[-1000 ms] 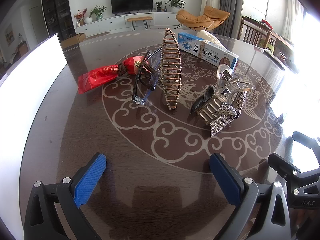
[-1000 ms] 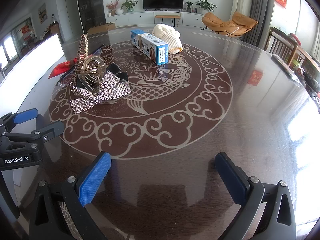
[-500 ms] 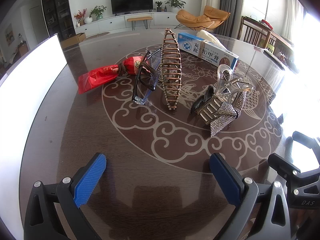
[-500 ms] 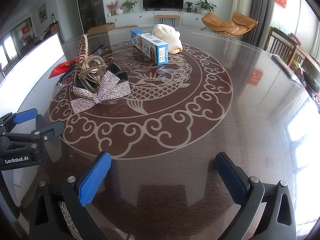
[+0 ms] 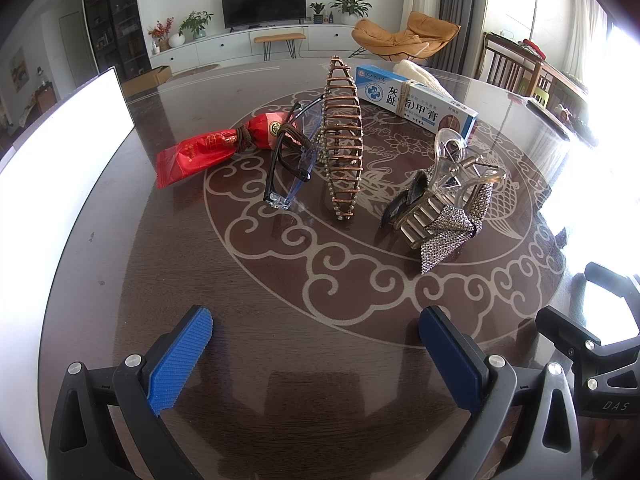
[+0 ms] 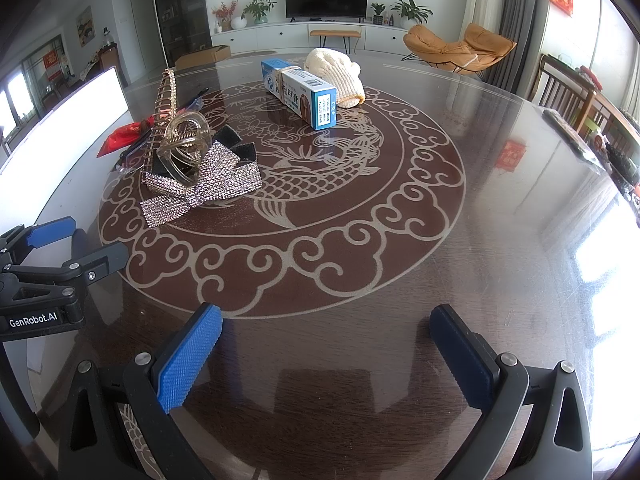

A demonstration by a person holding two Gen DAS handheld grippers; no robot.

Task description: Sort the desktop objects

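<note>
On the dark round table (image 5: 280,340) lie a red snack packet (image 5: 208,148), black-framed glasses (image 5: 290,160), a copper banana hair clip (image 5: 342,136), a clear claw clip (image 5: 460,164) on a rhinestone bow clip (image 5: 448,224), and a blue-white ointment box (image 5: 416,98). In the right wrist view the bow clip (image 6: 208,184), claw clip (image 6: 184,148), box (image 6: 300,92) and a cream knit piece (image 6: 336,74) show. My left gripper (image 5: 316,356) is open and empty, short of the objects. My right gripper (image 6: 326,354) is open and empty over bare table.
A white board (image 5: 48,152) lies along the table's left edge. The left gripper shows at the left of the right wrist view (image 6: 48,264). Wooden chairs (image 6: 572,96) stand at the far right. The right half of the table holds no objects.
</note>
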